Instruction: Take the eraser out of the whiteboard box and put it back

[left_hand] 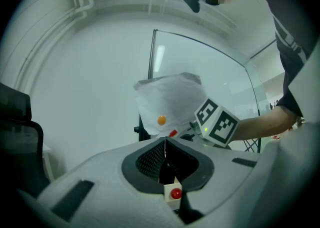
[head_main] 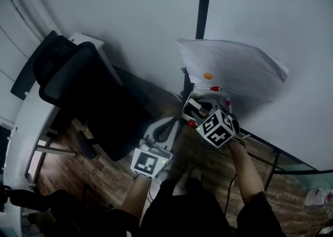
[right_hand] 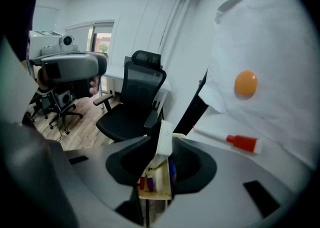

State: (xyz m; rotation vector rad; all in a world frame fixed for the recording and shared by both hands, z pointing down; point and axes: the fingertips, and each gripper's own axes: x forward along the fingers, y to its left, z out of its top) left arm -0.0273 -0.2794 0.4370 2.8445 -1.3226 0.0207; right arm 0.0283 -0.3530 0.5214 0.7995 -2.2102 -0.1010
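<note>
Whiteboard point(head_main: 260, 33) ahead, and my right tool point(right_hand: 162, 137) is clamped on the white eraser point(right_hand: 164, 142), right over the whiteboard box point(right_hand: 156, 184); my left tool point(left_hand: 165, 147) hangs back, pressed together on nothing. Looks a light, stiff block with slick sides, so I'd pinch it mid-length, squarely.

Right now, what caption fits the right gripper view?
Right gripper pinches the white eraser over the open whiteboard box.

— Where's the eraser point(right_hand: 164, 133)?
— White block, upright, pinched in the right gripper point(right_hand: 162, 141), just over the box point(right_hand: 156, 192).
— And the box?
— Cream, open-topped, markers point(right_hand: 145, 182) inside, at the whiteboard's point(head_main: 270, 23) lower left corner.
</note>
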